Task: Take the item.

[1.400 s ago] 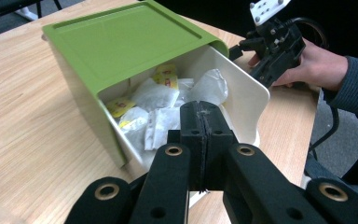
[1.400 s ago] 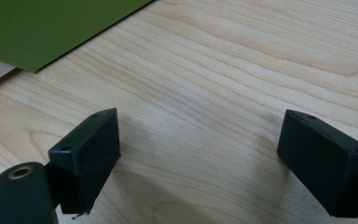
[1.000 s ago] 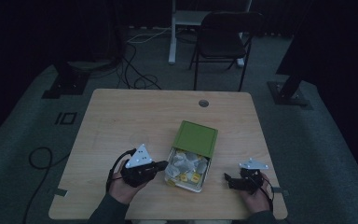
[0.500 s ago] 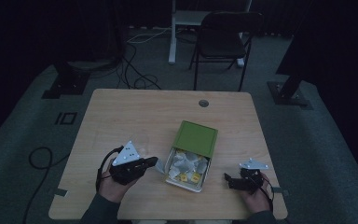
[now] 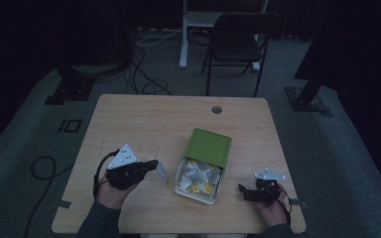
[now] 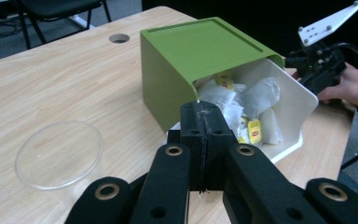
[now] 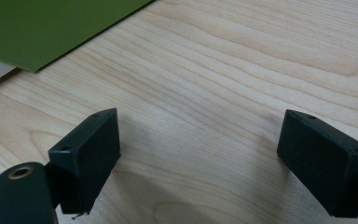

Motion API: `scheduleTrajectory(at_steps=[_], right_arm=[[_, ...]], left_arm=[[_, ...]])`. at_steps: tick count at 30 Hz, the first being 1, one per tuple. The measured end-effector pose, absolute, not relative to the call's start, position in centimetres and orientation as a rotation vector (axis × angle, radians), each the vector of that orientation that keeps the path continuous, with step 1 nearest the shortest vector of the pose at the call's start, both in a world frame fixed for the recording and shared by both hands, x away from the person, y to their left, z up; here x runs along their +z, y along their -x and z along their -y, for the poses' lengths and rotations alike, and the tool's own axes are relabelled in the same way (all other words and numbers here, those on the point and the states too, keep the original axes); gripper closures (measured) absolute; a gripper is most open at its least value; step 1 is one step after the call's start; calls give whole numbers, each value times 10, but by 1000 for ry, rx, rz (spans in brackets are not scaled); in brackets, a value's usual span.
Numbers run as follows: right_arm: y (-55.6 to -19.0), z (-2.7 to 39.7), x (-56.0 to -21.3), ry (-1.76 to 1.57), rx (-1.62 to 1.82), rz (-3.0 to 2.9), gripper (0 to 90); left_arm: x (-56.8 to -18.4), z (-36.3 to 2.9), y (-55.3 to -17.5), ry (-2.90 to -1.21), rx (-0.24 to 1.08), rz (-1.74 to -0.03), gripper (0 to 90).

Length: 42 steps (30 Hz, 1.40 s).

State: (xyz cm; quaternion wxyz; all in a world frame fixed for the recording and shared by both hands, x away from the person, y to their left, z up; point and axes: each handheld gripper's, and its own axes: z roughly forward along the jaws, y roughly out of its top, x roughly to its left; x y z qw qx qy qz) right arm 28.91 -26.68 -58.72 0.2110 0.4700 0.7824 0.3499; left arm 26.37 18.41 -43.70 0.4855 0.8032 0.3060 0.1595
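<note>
A green box (image 5: pixel 210 146) lies near the table's middle with its white drawer (image 5: pixel 193 194) pulled out toward me. Several tea bags (image 5: pixel 198 176) with yellow tags fill the drawer, which the left gripper view shows as a white drawer (image 6: pixel 303 116) under the green box (image 6: pixel 191 51). My left gripper (image 5: pixel 154 166) is left of the drawer, shut on a pale tea bag (image 5: pixel 161 170) whose yellow tag (image 5: pixel 168 181) hangs below. Its jaws press together (image 6: pixel 204 116), hiding the bag. My right gripper (image 5: pixel 242 191) rests open on bare wood (image 7: pixel 200 140) right of the drawer.
A clear round disc (image 6: pixel 58 154) lies flat on the table left of the box. The wooden table (image 5: pixel 144 119) has a cable hole (image 5: pixel 217 109) near its far edge. A black chair (image 5: pixel 238 39) stands beyond the table. Cables run across the floor.
My left gripper has pulled back left from the drawer, carrying a tea bag with it. The right gripper has stayed put.
</note>
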Motion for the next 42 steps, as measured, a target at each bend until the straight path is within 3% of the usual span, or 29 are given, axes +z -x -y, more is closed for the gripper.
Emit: scheduleTrajectory(at_steps=[42], right_arm=[[-289,267,-587,-1309,973,-2173,128]], left_arm=[[-424,-213,-303,-1892,481,-845,900]])
